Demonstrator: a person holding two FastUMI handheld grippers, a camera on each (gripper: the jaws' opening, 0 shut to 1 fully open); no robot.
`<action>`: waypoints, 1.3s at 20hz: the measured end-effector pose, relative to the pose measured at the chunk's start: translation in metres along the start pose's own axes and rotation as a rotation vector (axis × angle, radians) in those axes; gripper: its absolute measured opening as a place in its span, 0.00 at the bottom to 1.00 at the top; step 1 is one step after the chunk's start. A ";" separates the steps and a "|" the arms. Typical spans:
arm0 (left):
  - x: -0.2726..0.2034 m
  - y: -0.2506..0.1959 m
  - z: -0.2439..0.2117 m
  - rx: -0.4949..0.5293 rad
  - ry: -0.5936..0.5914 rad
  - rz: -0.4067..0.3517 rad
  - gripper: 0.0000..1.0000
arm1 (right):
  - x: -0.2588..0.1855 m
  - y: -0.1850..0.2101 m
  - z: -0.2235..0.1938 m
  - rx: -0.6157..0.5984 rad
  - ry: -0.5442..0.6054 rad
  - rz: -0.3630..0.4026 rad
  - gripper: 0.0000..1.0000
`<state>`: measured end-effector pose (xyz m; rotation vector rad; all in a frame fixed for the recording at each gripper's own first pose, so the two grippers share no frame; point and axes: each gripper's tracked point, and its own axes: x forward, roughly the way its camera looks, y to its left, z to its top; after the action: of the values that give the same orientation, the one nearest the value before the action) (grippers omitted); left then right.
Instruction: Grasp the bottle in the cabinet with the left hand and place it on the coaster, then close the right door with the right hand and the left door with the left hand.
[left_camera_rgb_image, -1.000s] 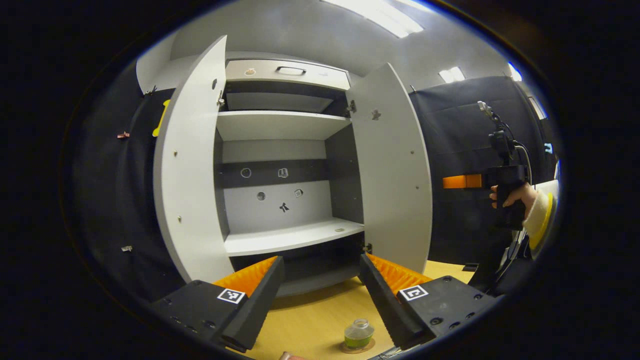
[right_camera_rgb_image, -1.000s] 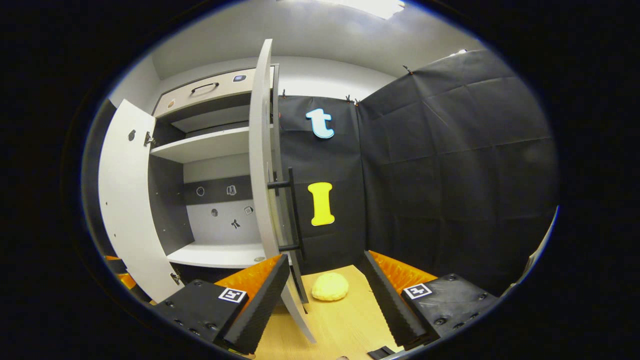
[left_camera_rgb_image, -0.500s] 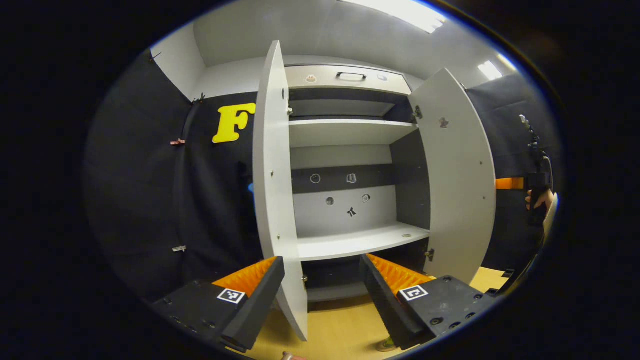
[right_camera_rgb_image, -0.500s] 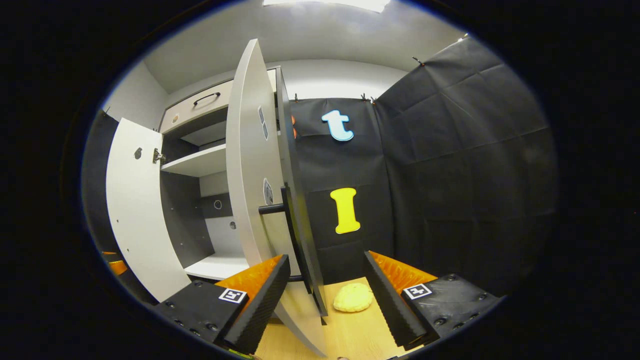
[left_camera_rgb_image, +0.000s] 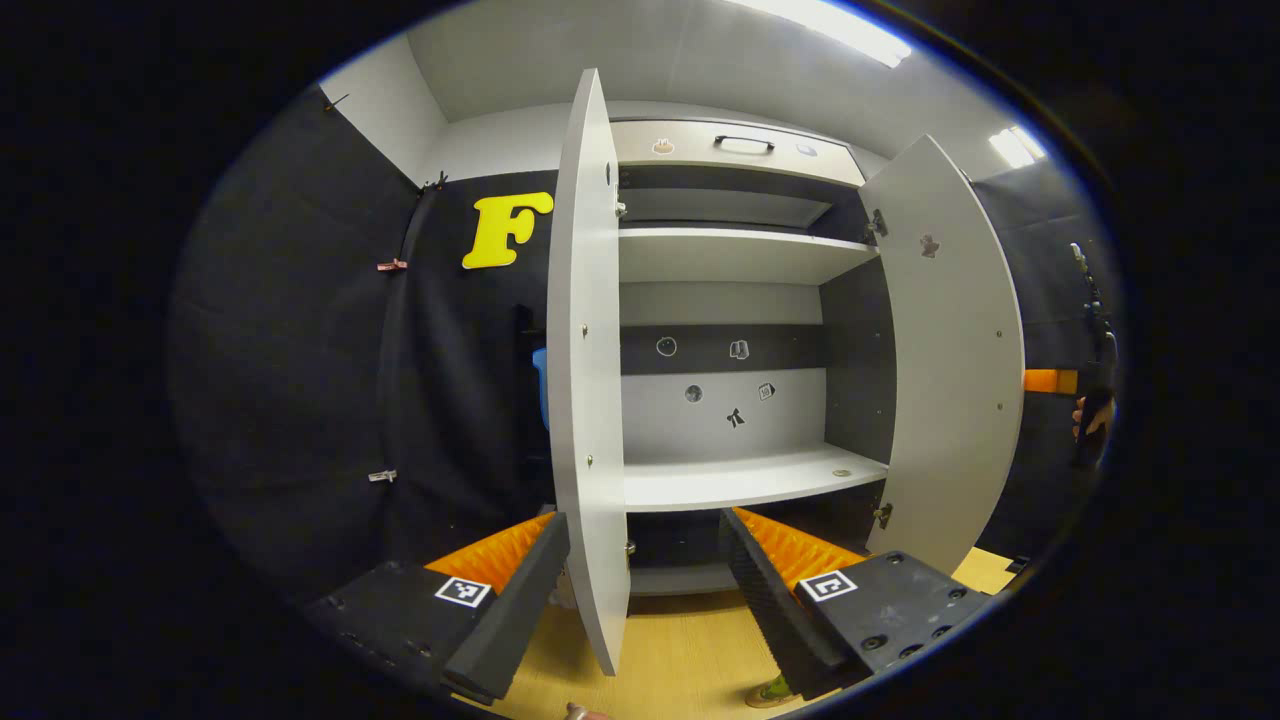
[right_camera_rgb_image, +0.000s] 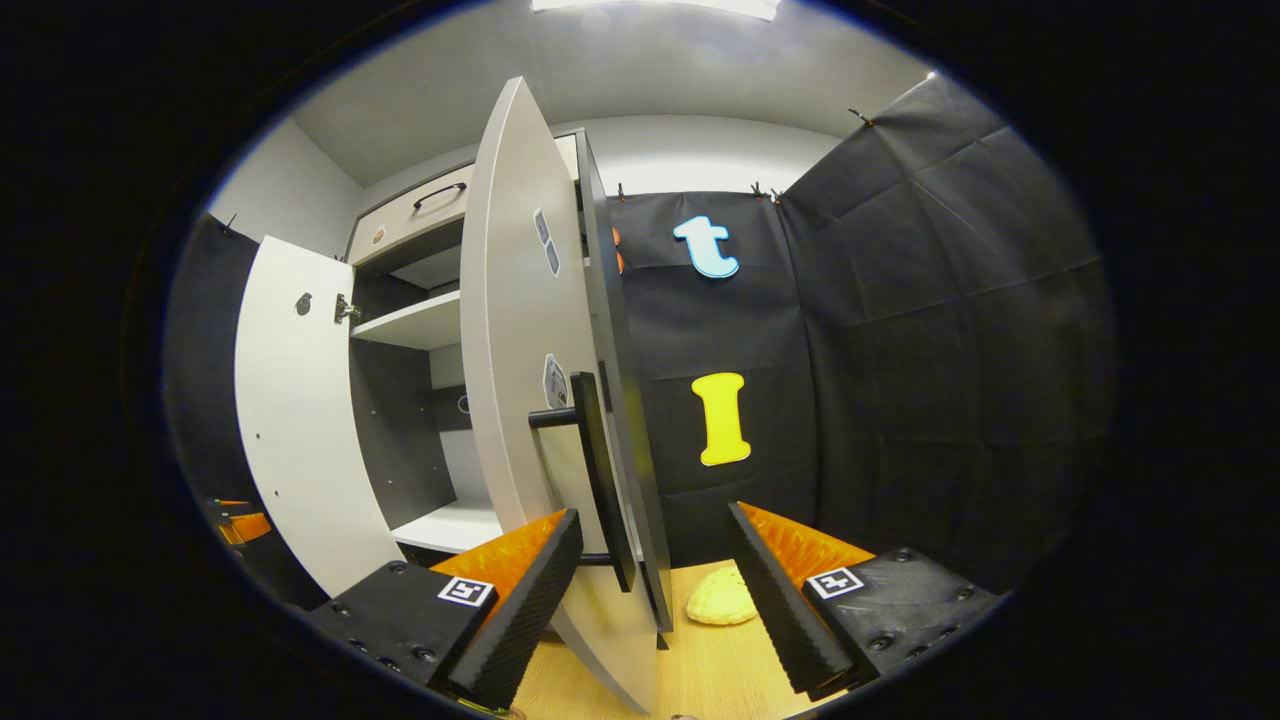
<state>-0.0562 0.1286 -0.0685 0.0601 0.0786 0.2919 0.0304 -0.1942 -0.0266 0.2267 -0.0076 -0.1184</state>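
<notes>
Grey right door (right_camera_rgb_image: 520, 330) stands edge-on just left of centre, its vertical black handle (right_camera_rgb_image: 600, 470) between the right tongs (right_camera_rgb_image: 655, 590), spread open and gripping nothing.

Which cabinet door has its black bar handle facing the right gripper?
The right door: its outer face and black bar handle show just ahead of the right gripper. The left door shows its bare inner face.

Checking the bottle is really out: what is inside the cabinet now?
The cabinet holds bare shelves, small stickers on its back panel and a small round mark on the lower shelf. The left door hides its left edge.
</notes>
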 end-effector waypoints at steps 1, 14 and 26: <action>0.000 0.000 -0.001 0.003 0.004 0.003 0.96 | 0.001 0.001 0.000 -0.001 0.000 0.009 0.98; -0.026 0.014 -0.003 0.030 0.020 0.084 0.96 | 0.029 0.073 -0.022 0.031 0.051 0.222 0.98; -0.055 0.051 -0.002 0.010 0.014 0.208 0.96 | 0.072 0.157 -0.049 0.081 0.064 0.385 0.98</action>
<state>-0.1237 0.1616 -0.0632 0.0762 0.0877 0.4997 0.1209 -0.0404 -0.0392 0.3062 0.0071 0.2731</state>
